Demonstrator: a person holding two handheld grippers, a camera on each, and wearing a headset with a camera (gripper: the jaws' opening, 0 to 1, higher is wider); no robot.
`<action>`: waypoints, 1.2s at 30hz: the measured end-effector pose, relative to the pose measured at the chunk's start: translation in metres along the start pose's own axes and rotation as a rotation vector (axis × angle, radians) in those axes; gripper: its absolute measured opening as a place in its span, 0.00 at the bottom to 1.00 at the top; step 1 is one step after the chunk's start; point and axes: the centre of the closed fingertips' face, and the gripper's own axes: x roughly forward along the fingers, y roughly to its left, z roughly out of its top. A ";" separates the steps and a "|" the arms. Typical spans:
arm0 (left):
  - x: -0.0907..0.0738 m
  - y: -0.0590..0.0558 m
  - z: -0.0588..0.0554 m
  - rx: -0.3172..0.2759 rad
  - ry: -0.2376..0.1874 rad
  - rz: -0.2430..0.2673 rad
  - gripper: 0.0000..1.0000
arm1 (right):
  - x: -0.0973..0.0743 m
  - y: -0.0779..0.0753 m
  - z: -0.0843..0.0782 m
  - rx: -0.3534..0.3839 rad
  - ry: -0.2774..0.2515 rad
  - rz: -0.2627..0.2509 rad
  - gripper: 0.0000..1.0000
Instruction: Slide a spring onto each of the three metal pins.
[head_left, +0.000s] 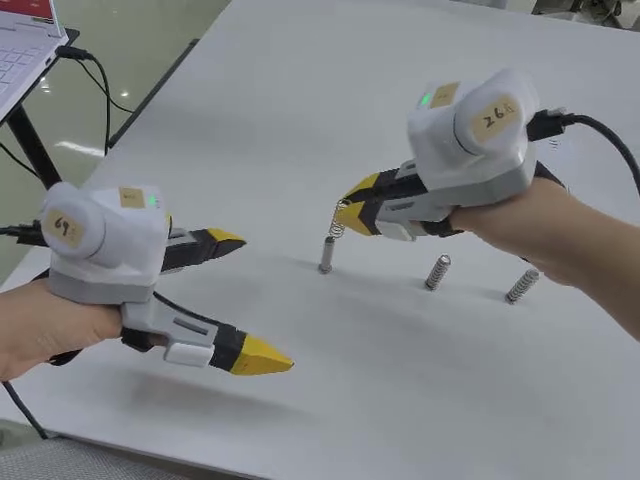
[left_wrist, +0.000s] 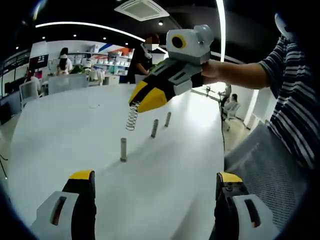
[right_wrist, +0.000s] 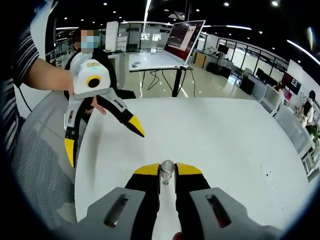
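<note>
Nearest the lens is the left gripper, with a white body and black jaws tipped in yellow. It hangs low on the near side of the bare upright metal pin, well apart from it. Its jaws are spread wide with nothing between them. Its own view shows the same open gap, with that pin standing ahead on the broad white surface.

The right gripper hovers just above the pin, jaws pinched closed on a small coiled steel spring that dangles from the tips toward the pin's top. In the left gripper view the spring ends near the pin top with what looks like a sliver of gap. The angle is too oblique to say whether the coil sits squarely over the pin. The right gripper view looks straight down the coil, held between the two yellow tips.

Beside the bare pin, on the right hand's side, stand two more pins, each already wearing a spring: the nearer spring-covered pin and, past it, the farther spring-covered pin.

So two of the three look done. What is left, by my reading, is the last one — lowering the held spring over the bare pin and letting go.
</note>
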 end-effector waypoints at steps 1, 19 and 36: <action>0.000 0.000 0.000 0.000 0.000 0.001 0.98 | 0.001 0.000 0.000 0.009 -0.005 0.001 0.08; -0.001 0.001 0.001 -0.019 -0.006 0.001 0.98 | 0.024 -0.009 -0.018 0.055 0.027 0.002 0.08; 0.001 0.001 0.000 -0.032 -0.005 0.002 0.98 | 0.047 0.000 -0.043 0.075 0.096 0.022 0.08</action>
